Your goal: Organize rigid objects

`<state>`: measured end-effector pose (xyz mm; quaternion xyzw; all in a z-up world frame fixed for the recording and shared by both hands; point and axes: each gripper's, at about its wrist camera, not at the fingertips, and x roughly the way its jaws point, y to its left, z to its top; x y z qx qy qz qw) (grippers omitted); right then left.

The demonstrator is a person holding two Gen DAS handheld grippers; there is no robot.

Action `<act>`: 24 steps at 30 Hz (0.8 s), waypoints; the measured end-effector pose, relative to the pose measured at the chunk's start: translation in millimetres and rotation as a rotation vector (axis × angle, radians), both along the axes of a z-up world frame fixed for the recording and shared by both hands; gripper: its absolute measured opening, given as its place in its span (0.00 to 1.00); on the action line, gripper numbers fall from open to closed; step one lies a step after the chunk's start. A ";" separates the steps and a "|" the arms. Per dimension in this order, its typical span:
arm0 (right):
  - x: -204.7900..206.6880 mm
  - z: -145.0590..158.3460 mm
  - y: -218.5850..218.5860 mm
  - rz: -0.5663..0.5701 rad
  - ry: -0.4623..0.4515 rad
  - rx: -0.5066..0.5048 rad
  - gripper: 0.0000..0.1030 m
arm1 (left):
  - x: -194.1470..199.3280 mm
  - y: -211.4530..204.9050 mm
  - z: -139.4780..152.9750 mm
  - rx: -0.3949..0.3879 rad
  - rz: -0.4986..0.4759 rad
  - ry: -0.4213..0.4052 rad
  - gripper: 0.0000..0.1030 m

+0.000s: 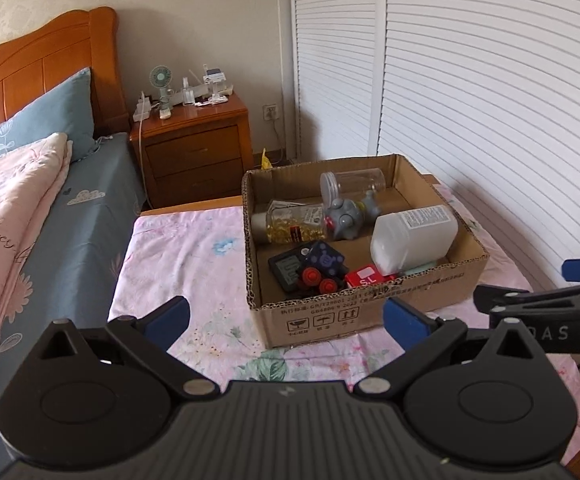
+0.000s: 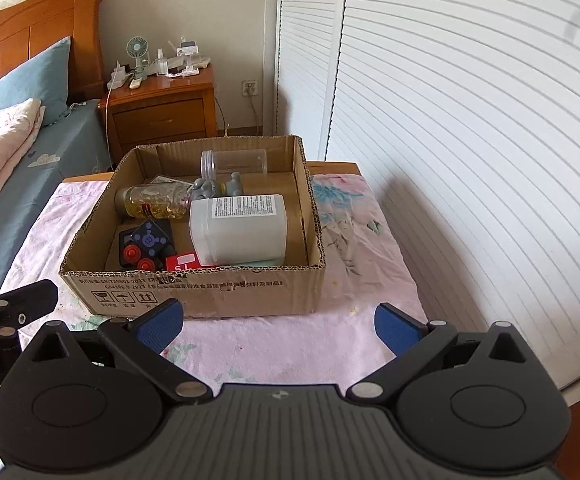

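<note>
Evidently, the sorting was judged largely finished. In the centre of both views a cardboard box (image 1: 370, 304) (image 2: 210, 288) was seen resting on the floral cloth (image 1: 194, 264) (image 2: 338, 320), and every loose item in view lay inside it. A white plastic bottle (image 1: 412, 238) (image 2: 238, 230) was lying on its side at the right of the box, with a bottle of yellow capsules (image 1: 296, 226) (image 2: 152, 200) on its side to the left. A clear jar (image 1: 352, 184) (image 2: 234, 164) was placed at the back, a grey toy figure (image 1: 348, 216) (image 2: 210, 188) before it. Near the front wall a dark cube with red buttons (image 1: 322, 268) (image 2: 148, 246) and a red block (image 1: 366, 276) (image 2: 184, 264) were visible. Nothing was seen left on the cloth around the box, so little appeared to remain. The left gripper (image 1: 286, 316) was held wide and empty at the lower frame, short of the box front. The right gripper (image 2: 276, 320) was likewise spread wide, nothing between its blue pads (image 2: 162, 324).
</note>
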<state>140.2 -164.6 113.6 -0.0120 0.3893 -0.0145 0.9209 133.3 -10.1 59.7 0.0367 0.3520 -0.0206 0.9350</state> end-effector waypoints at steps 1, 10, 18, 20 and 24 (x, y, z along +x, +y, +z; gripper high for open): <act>-0.6 0.6 0.1 -0.001 -0.004 -0.002 1.00 | 0.4 0.2 -0.1 0.001 0.006 -0.002 0.99; -1.4 1.9 0.7 -0.002 -0.013 0.003 1.00 | -1.3 -2.2 1.1 -0.009 0.013 0.002 0.99; -1.5 2.5 0.7 -0.004 -0.016 0.003 1.00 | -1.2 -4.3 1.0 -0.007 0.009 0.005 0.99; -0.8 2.0 0.8 -0.004 -0.016 0.002 1.00 | -1.4 -5.4 0.1 0.001 0.014 0.004 0.99; -0.6 2.0 0.9 -0.002 -0.015 0.000 1.00 | -1.9 -6.0 -0.9 0.005 0.014 0.007 0.99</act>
